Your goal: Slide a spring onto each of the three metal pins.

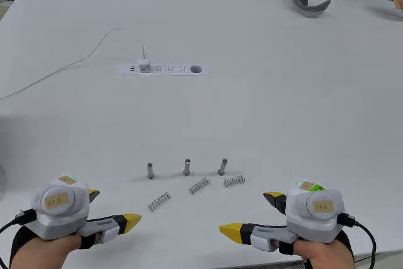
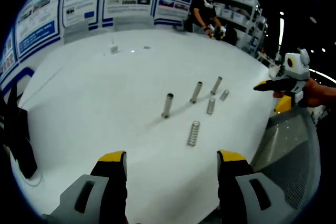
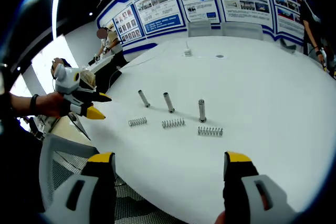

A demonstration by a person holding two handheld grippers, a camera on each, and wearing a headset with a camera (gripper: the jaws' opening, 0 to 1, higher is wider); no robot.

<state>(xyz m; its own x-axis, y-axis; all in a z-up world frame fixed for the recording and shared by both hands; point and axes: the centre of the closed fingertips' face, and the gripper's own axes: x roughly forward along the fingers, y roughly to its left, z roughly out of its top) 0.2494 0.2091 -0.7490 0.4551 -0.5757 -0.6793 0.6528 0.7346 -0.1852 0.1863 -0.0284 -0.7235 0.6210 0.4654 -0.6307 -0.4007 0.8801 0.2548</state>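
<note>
Three short metal pins stand upright in a row on the white table: left (image 1: 150, 171), middle (image 1: 187, 167), right (image 1: 222, 167). A spring lies flat just in front of each: (image 1: 158, 201), (image 1: 199, 185), (image 1: 233, 181). My left gripper (image 1: 112, 206) hovers open near the front edge, left of the springs, with nothing between its jaws. My right gripper (image 1: 252, 213) is open and empty too, to the springs' right. In the left gripper view the pins (image 2: 196, 92) and springs (image 2: 193, 132) lie ahead of the open jaws. The right gripper view has the pins (image 3: 168, 102) and springs (image 3: 173, 123) ahead.
A white power strip (image 1: 162, 68) with a plug (image 1: 143, 64) and a trailing cable lies further back. A grey curved object (image 1: 308, 3) rests at the far right. The table's front edge runs just under both grippers. A person (image 2: 205, 9) stands beyond the far end.
</note>
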